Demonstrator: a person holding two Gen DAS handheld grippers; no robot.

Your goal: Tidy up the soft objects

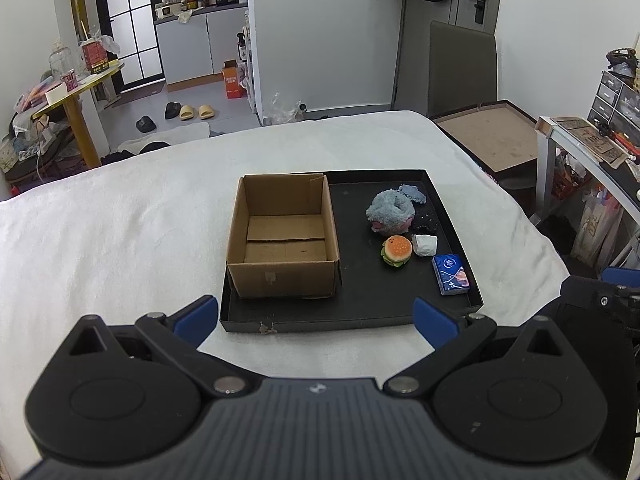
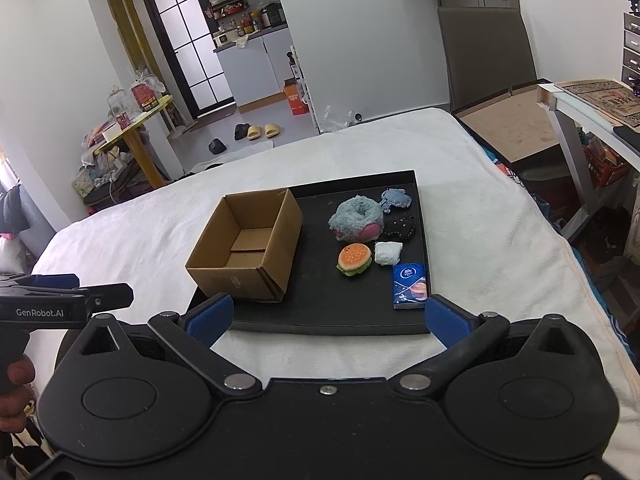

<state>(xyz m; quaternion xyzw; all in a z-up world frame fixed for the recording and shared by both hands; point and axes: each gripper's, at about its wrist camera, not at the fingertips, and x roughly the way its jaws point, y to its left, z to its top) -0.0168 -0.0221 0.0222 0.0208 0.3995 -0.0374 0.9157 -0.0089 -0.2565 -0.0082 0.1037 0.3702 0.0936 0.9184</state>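
Note:
A black tray [image 1: 360, 304] [image 2: 320, 320] lies on the white bed cover. An open, empty cardboard box [image 1: 284, 236] [image 2: 248, 244] stands in its left half. To the right lie a fluffy blue-grey plush [image 1: 390, 212] [image 2: 356, 216], a small blue fabric piece [image 1: 413, 193] [image 2: 396, 199], a black pouch [image 1: 426, 223] [image 2: 400, 227], a burger toy [image 1: 397, 251] [image 2: 354, 259], a white wad [image 1: 425, 245] [image 2: 388, 253] and a blue tissue pack [image 1: 451, 274] [image 2: 410, 286]. My left gripper [image 1: 316, 322] and right gripper [image 2: 326, 318] both hover open before the tray's near edge, holding nothing.
The bed's white cover [image 1: 120, 240] stretches around the tray. A brown board [image 1: 496, 140] and a desk [image 2: 592, 108] stand at the right. A yellow round table [image 1: 76, 88] with clutter is at the left. A hand [image 2: 14, 376] holds the left gripper's body [image 2: 60, 300].

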